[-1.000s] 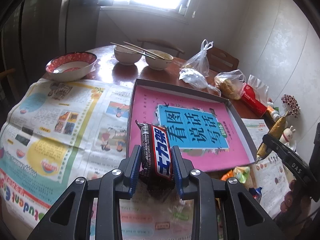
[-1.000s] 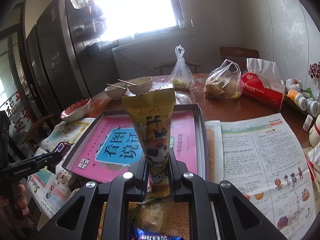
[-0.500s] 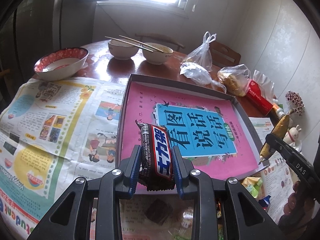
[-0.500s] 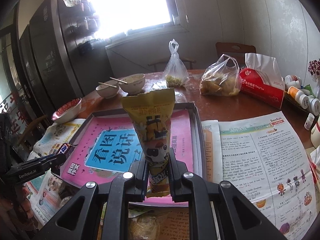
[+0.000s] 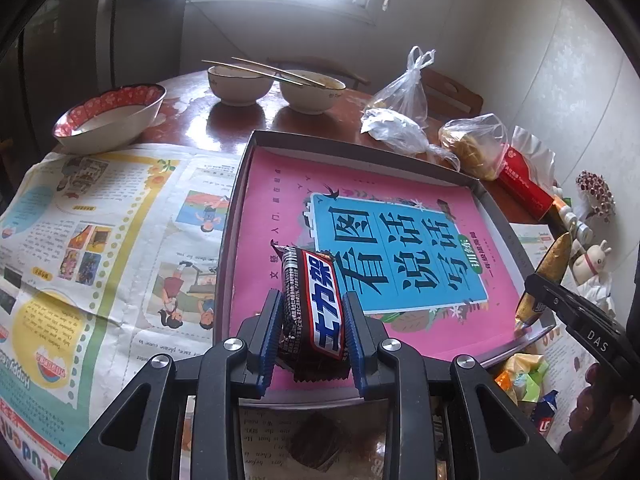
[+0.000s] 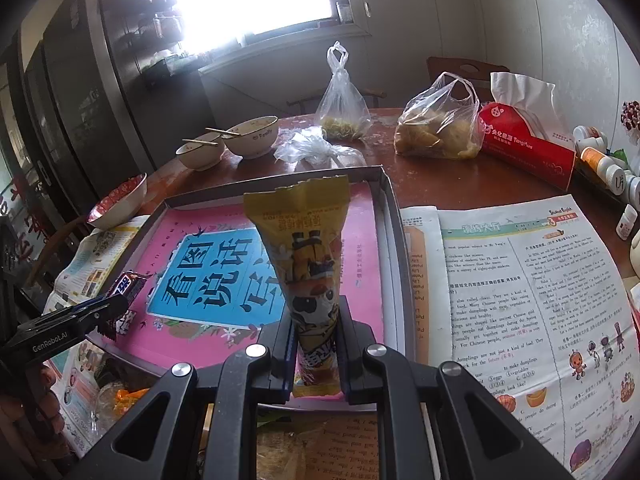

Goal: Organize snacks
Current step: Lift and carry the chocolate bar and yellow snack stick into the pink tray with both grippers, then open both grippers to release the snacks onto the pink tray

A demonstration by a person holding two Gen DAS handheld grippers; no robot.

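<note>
So my left gripper (image 5: 312, 320) has its blue-padded jaws closed on a dark brown chocolate bar with a red, white and blue wrapper band (image 5: 310, 304), pinched across its width with the far end sticking out past the fingertips. It hangs just above the near left corner of the shallow grey cardboard box lid (image 5: 240, 184), which holds a pink book with a blue title panel (image 5: 400, 256).

My right gripper (image 6: 314, 348) is clamped on the lower end of a tall yellow snack packet printed with a cartoon face (image 6: 308, 252) — the packet stands upright between the jaws, its crimped top fanning out wider above them. It sits over the near right part of the same lid, close to its right wall. From the left wrist camera that packet shows only as a thin gold edge at the lid's right rim.

Below the lid's near edge, on the newspaper (image 5: 100, 240) spread over the brown wooden table (image 5: 240, 120), lie more wrapped snacks — green, orange and blue ones (image 5: 520, 376) beside my right gripper, and a small dark square one (image 5: 316, 444) under my left.

Farther back stand a red-rimmed bowl (image 5: 108, 116), two white bowls with chopsticks across them (image 5: 276, 86), clear plastic bags (image 6: 436, 132) and a red tissue pack (image 6: 528, 144).
</note>
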